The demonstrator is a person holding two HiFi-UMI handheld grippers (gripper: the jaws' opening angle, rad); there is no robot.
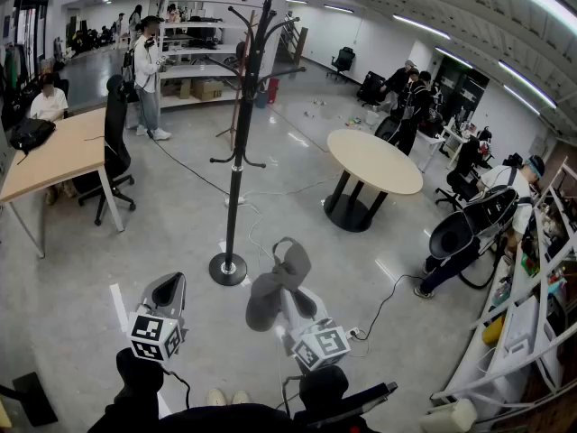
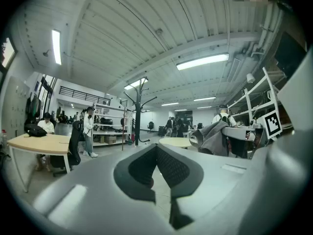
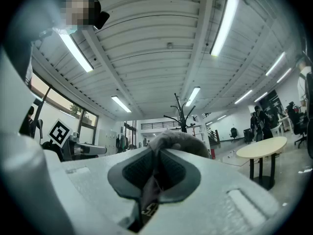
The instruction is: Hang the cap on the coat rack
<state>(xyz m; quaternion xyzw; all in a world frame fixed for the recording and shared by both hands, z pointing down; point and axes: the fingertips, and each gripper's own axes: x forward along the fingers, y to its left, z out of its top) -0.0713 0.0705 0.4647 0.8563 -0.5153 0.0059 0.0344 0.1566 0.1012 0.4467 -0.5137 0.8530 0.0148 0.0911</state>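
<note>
The black coat rack point(image 1: 236, 142) stands on its round base on the floor a short way ahead, its hooks bare. A grey cap point(image 1: 272, 289) hangs in front of me, low and just right of the rack's base. My right gripper point(image 1: 290, 307) is shut on the cap; in the right gripper view a fold of the cap point(image 3: 177, 140) bulges above the right gripper point(image 3: 156, 169), with the coat rack point(image 3: 184, 115) far behind. My left gripper point(image 1: 168, 294) is shut and holds nothing. In the left gripper view the left gripper point(image 2: 157, 156) points toward the coat rack point(image 2: 138, 112), with the cap point(image 2: 215, 137) at the right.
A round table point(image 1: 374, 161) stands right of the rack. A wooden desk point(image 1: 56, 156) and a black office chair point(image 1: 115, 142) are at the left. Metal shelving point(image 1: 532, 332) lines the right side. Several people stand or sit around. A cable point(image 1: 388, 300) lies on the floor.
</note>
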